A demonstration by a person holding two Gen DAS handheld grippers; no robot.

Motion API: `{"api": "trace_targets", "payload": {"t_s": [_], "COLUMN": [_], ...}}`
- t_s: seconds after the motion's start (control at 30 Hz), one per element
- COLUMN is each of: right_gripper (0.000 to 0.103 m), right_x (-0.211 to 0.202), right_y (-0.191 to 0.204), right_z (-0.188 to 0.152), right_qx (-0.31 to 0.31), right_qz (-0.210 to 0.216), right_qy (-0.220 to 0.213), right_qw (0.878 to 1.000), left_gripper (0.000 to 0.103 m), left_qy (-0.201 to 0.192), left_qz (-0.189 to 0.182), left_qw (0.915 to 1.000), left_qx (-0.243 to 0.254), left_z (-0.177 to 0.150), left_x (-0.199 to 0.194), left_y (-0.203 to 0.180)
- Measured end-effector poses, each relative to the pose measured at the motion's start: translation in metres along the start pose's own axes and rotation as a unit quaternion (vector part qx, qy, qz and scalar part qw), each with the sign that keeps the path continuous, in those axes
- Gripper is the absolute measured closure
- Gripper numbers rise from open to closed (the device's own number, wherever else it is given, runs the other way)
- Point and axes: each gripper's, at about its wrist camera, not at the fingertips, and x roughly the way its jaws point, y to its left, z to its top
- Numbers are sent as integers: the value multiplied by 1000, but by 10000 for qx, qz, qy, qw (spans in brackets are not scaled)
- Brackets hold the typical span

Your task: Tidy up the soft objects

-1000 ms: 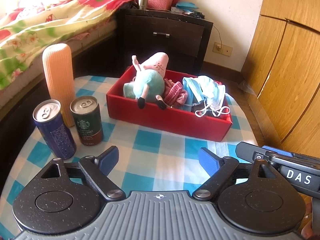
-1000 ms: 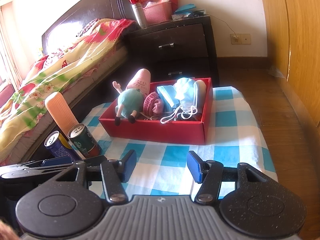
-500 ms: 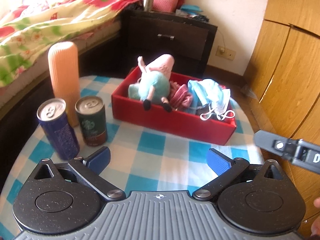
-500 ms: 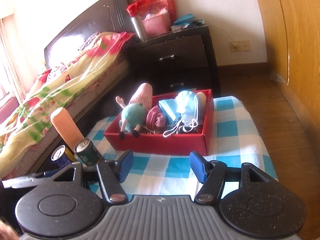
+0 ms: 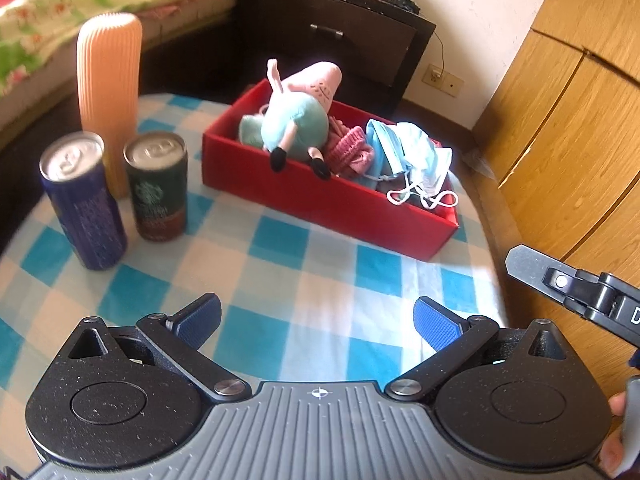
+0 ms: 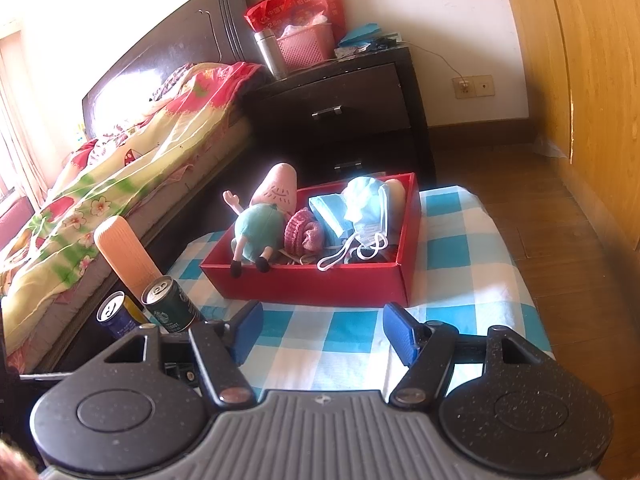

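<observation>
A red box [image 5: 320, 204] [image 6: 320, 284] sits on the blue-checked table. In it lie a pig plush toy [image 5: 298, 120] [image 6: 262, 226] with its legs over the near wall, a pink knitted item [image 5: 352, 154] [image 6: 304, 234] and blue face masks [image 5: 408, 152] [image 6: 360, 208] with white loops over the rim. My left gripper [image 5: 316, 324] is open and empty, above the table in front of the box. My right gripper [image 6: 322, 332] is open and empty, further back from the box. Part of the right gripper's body shows at the right edge of the left wrist view [image 5: 576, 284].
Two drink cans [image 5: 84, 200] [image 5: 158, 188] and a tall ribbed peach cylinder [image 5: 110, 92] stand left of the box. A bed [image 6: 120, 152] and dark nightstand [image 6: 340, 108] lie beyond the table. Wooden wardrobe doors [image 5: 568, 112] stand at the right.
Both grippers have pulled back and risen from the box. The left view has swung left. The right gripper's body has slid towards the right edge of the left view. Both stay open.
</observation>
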Motion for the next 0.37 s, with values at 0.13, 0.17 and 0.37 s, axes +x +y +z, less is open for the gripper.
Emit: {"api": "trace_targets", "payload": {"t_s": [0.13,0.17,0.37], "right_gripper": [58,58,58], "right_x": [-1,-1,0], "right_y": [-4,-4,-7], "right_z": [1,2,2], "right_qx": [54,71,73], "right_qz": [-21,-15,-27], "right_qy": [-39,-39,-1], "right_qw": [10000,10000,10000], "left_gripper": [6,6,6], "left_qy": [99,103,-43], "left_qz": [20,30,420], "left_qw": [9999,9999,9979], "left_qx": [-3,42,489], "left_z": [-2,-3,-8], "left_x": [3,4,5], "left_y": [1,0,-8]}}
